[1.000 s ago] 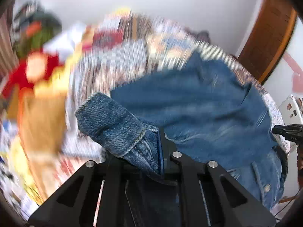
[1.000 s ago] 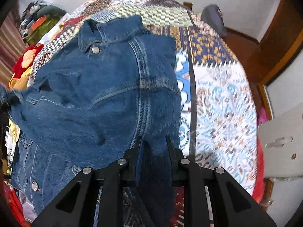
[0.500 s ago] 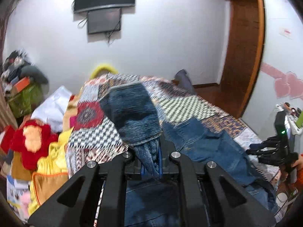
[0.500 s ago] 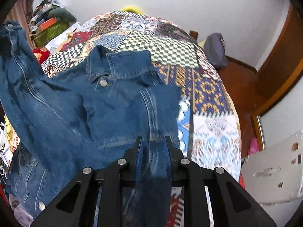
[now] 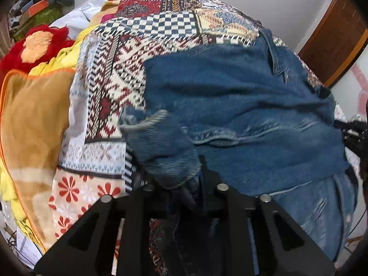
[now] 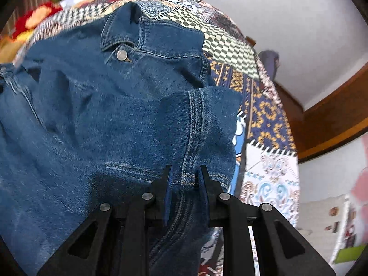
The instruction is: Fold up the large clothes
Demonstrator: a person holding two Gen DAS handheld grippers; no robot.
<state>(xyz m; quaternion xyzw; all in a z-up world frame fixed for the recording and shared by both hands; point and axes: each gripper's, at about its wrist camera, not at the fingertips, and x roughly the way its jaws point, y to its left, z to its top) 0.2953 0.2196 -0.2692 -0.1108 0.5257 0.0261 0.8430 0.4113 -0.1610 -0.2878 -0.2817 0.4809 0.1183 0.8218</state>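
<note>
Patchwork bedspread now carries most of the denim jacket: half a second ago its sleeve was lifted high, and it has since come down across the body, so one fold looks nearly laid. Left gripper stays clamped on the cuff; right gripper stays clamped on the seamed edge.

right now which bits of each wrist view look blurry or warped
Left wrist: the denim jacket and its cuff at the left gripper smear with motion blur; fisheye bulges the patchwork quilt. Right wrist: collar button sharp, left edge smeared, right gripper crisp.
</note>
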